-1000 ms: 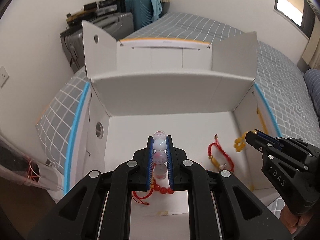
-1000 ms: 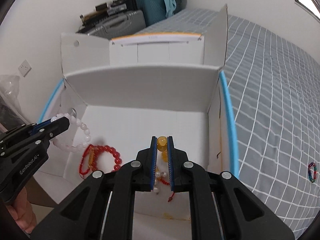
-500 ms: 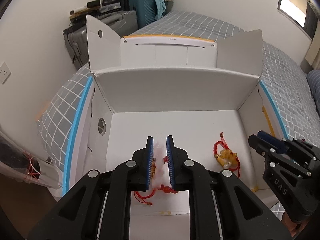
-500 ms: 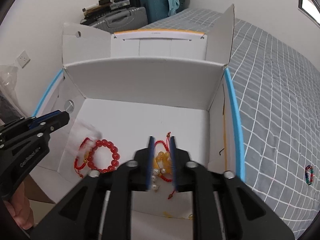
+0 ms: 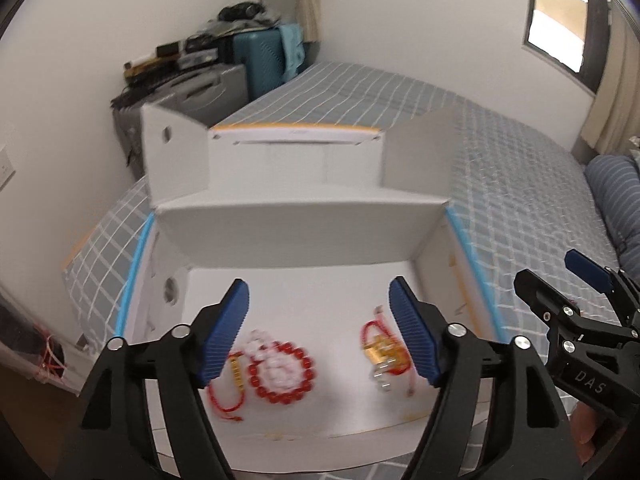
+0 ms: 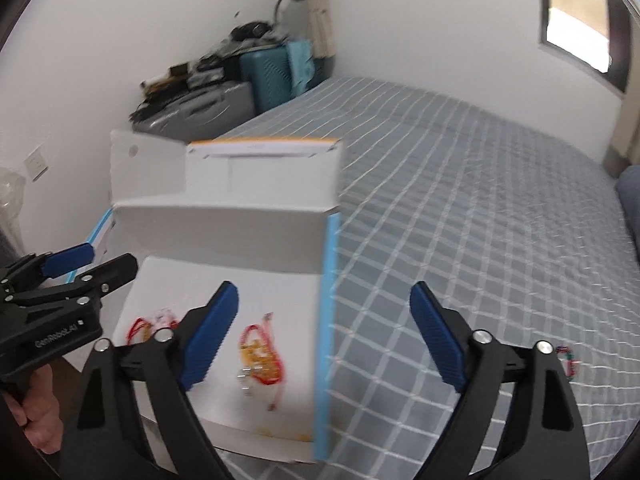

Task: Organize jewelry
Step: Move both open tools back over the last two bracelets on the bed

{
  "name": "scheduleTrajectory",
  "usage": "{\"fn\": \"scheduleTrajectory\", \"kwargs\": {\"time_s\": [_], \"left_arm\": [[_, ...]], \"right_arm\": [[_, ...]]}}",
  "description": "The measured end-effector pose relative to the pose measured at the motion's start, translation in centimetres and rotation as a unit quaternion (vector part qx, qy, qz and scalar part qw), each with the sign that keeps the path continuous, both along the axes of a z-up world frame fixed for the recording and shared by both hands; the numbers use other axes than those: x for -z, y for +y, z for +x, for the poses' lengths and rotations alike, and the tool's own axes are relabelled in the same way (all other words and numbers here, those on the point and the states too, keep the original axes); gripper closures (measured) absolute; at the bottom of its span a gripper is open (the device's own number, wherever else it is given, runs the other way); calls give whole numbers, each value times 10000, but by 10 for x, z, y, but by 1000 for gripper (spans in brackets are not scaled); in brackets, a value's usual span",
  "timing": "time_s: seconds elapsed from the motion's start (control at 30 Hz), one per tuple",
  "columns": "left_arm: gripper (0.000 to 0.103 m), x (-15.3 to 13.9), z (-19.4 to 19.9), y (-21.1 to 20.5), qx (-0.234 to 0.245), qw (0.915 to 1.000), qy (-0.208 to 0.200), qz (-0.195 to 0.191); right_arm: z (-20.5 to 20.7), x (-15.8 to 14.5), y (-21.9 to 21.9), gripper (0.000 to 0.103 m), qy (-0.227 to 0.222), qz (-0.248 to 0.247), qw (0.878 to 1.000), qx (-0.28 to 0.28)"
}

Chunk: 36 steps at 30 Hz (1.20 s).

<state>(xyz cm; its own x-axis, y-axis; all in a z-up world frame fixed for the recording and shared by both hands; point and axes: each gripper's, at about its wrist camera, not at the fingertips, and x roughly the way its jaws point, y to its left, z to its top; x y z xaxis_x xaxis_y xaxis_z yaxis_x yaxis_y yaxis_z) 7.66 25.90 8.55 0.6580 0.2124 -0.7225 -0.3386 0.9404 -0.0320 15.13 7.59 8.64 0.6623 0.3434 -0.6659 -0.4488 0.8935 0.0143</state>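
Note:
A white cardboard box (image 5: 300, 236) lies open on the bed. On its floor a pink-white bead bracelet (image 5: 276, 364) rests inside a red bead bracelet (image 5: 280, 390), beside a red cord with a gold bar (image 5: 237, 376). An amber bracelet on red cord (image 5: 384, 356) lies to their right. My left gripper (image 5: 318, 300) hovers above them, its jaws opening with nothing between them. My right gripper (image 6: 324, 300) hangs over the box's right wall (image 6: 330, 320), its jaws also opening and empty. The amber bracelet (image 6: 260, 354) lies below it. A multicoloured bracelet (image 6: 568, 356) rests on the bedspread.
The grey checked bedspread (image 6: 480, 200) stretches right of the box. Suitcases (image 5: 256, 56) with clutter on top stand in the far corner. A striped navy pillow (image 5: 616, 184) lies at the right. A clear plastic bag (image 5: 36, 360) sits low at the left.
Both grippers opened: the left let go of the pink-white bracelet and the right dropped the amber one into the box. Both then rose and drew back, the right swinging rightward.

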Motion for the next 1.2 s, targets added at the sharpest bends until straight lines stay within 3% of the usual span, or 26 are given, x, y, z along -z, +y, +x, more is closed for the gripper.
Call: {"fn": "scheduleTrajectory", "kwargs": {"time_s": [0.27,0.5,0.97,1.2], "left_arm": [[18,-9,27,-56,419,9989,-170,-137],[7,-5,54,-113,907,9956,-182,-120],[6,35,95,-243,1921,9813,65,-86],[6,61,103,-294,2276,9735,140,-163]], "right_arm": [[6,-8,-80,9,-233,-85,9969,746],[14,4,-157,9,-42,-97,9899,1415],[4,26,-281,9,326,-111,9720,2323],[-11,53,-332,9,596,-188,9621,2653]]}}
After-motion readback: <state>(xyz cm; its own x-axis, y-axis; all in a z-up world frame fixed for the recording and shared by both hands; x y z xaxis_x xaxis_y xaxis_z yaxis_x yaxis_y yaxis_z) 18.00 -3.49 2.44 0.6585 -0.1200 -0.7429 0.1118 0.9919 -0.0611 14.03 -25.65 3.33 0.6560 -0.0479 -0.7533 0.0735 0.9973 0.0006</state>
